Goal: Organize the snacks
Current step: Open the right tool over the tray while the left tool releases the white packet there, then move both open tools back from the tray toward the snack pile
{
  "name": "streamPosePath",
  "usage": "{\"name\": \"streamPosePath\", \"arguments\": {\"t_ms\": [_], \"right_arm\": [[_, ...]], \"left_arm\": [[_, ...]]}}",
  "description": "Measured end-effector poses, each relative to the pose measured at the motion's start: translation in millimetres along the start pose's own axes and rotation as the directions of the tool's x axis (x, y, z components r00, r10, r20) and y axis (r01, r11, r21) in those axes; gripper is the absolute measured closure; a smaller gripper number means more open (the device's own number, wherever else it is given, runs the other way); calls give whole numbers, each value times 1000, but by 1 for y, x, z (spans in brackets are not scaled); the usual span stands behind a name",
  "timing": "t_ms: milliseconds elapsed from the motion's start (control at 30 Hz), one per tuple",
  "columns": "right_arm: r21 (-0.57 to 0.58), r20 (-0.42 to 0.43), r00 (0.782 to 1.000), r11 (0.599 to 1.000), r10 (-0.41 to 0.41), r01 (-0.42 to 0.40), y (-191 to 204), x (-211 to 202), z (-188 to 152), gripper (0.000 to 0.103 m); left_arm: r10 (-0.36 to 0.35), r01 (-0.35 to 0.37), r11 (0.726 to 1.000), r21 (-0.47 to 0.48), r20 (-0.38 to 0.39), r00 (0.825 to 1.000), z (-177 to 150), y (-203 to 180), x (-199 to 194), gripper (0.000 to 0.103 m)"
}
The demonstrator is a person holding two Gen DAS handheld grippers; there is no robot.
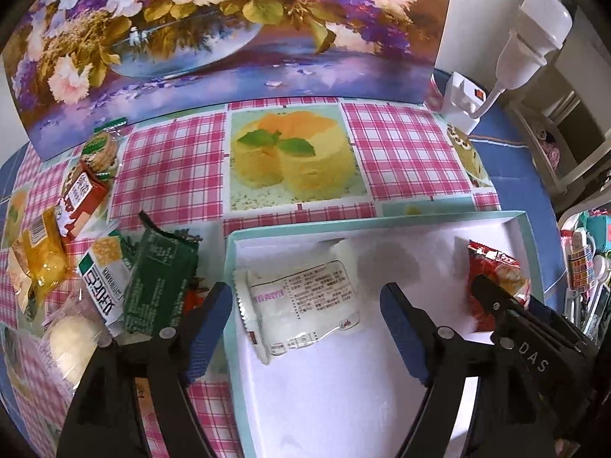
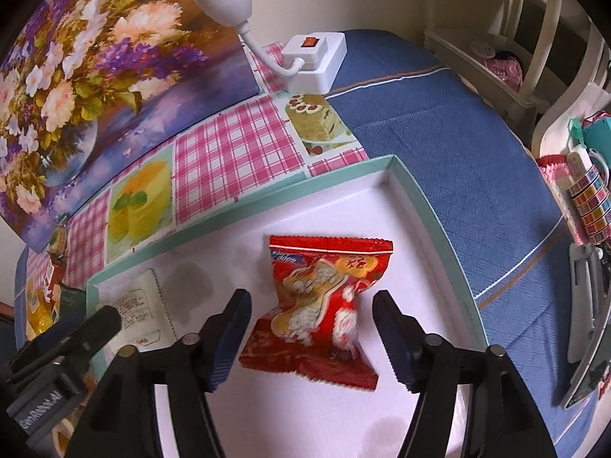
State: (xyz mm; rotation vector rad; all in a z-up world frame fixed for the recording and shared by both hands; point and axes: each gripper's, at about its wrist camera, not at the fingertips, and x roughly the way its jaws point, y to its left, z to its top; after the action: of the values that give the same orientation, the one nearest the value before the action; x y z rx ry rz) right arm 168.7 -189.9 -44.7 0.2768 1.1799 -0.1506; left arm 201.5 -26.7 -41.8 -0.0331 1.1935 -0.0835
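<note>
A shallow white box with a teal rim (image 1: 382, 218) (image 2: 435, 213) lies on the table. A white snack packet (image 1: 301, 307) (image 2: 141, 313) rests in its left part, framed by the spread fingers of my left gripper (image 1: 309, 328), which is open and not touching it. A red snack packet (image 2: 320, 309) (image 1: 492, 267) lies in the right part, and my right gripper (image 2: 311, 337) stands open around its lower half. Outside the box at the left sit a dark green packet (image 1: 160, 278), a green-and-white packet (image 1: 105, 278), a yellow packet (image 1: 40, 263) and a red box (image 1: 82, 198).
A flower picture (image 1: 214, 38) leans along the back of the checked tablecloth (image 1: 401, 149). A white lamp with its switch base (image 2: 313, 61) stands at the back right. A round biscuit pack (image 1: 101, 149) and a pale bun (image 1: 70, 343) lie at the left. Blue cloth (image 2: 458, 145) covers the right.
</note>
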Motion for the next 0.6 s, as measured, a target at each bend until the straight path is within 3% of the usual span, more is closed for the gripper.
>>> {"name": "streamPosePath", "arguments": {"t_ms": [67, 133, 367, 600], "right_arm": [[1, -5, 1000, 1000, 3, -3, 0, -2, -1, 31], [7, -7, 1000, 1000, 8, -8, 0, -5, -3, 19], [19, -4, 999, 999, 34, -34, 2, -16, -15, 1], [-34, 65, 996, 997, 68, -66, 21, -38, -28, 0]], "left_arm": [[-3, 3, 1000, -11, 10, 1000, -2, 3, -7, 22], [0, 0, 1000, -19, 22, 1000, -5, 7, -13, 22], [29, -25, 996, -91, 42, 999, -21, 35, -30, 16], [53, -40, 988, -152, 80, 995, -39, 65, -56, 16]]}}
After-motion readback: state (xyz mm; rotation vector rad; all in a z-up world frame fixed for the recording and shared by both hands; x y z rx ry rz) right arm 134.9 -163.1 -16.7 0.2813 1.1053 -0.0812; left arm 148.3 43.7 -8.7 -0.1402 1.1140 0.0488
